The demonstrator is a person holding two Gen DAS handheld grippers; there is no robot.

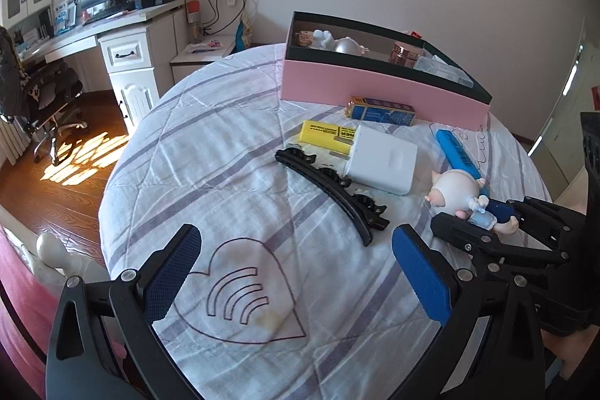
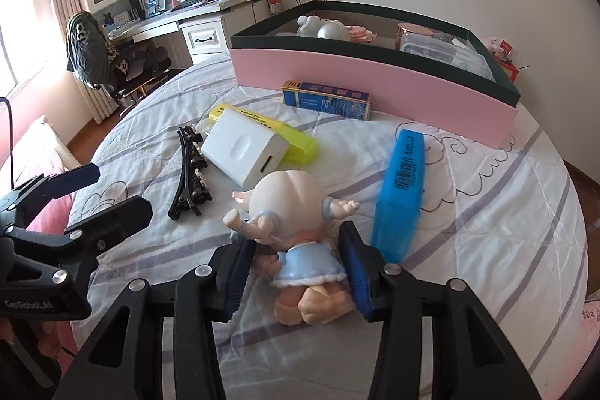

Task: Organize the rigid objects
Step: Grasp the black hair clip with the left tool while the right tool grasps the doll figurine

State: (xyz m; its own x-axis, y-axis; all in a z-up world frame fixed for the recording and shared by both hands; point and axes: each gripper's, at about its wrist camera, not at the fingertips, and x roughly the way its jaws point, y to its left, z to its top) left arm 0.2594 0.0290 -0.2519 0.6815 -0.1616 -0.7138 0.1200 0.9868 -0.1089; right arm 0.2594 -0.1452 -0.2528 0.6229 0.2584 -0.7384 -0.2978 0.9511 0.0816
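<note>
Fingers of your right gripper (image 2: 296, 272) stand narrow on either side of the doll (image 2: 296, 223), which lies on the bedspread (image 2: 487, 212) with its blue dress between the blue pads; you cannot tell from either view whether the pads actually press on it. Your left gripper (image 1: 296, 272) has its jaws wide with nothing between them, over the heart drawing (image 1: 240, 291) on the cloth.

Just right of the doll, and very near your right finger, lies the blue case (image 2: 403, 190), long side running away from you. Beyond the doll's head sits the white charger block (image 2: 243, 149), resting partly over the yellow box (image 2: 292, 137). To their left lies the black hair clip (image 2: 189, 171), between the doll and your left gripper. Farther back, just in front of the container's wall, lies the blue and gold carton (image 2: 326, 100).

The pink box (image 2: 375, 77) with its dark rim stands at the far side of the bed, open at the top. Inside you can see a white figure (image 2: 311, 25) beside a silvery round thing (image 2: 332, 30) at the left, and a pink-gold jar (image 2: 408, 30) with a clear plastic case (image 2: 438, 49) at the right. The carton, the charger and the yellow box all lie between the doll and that box.
</note>
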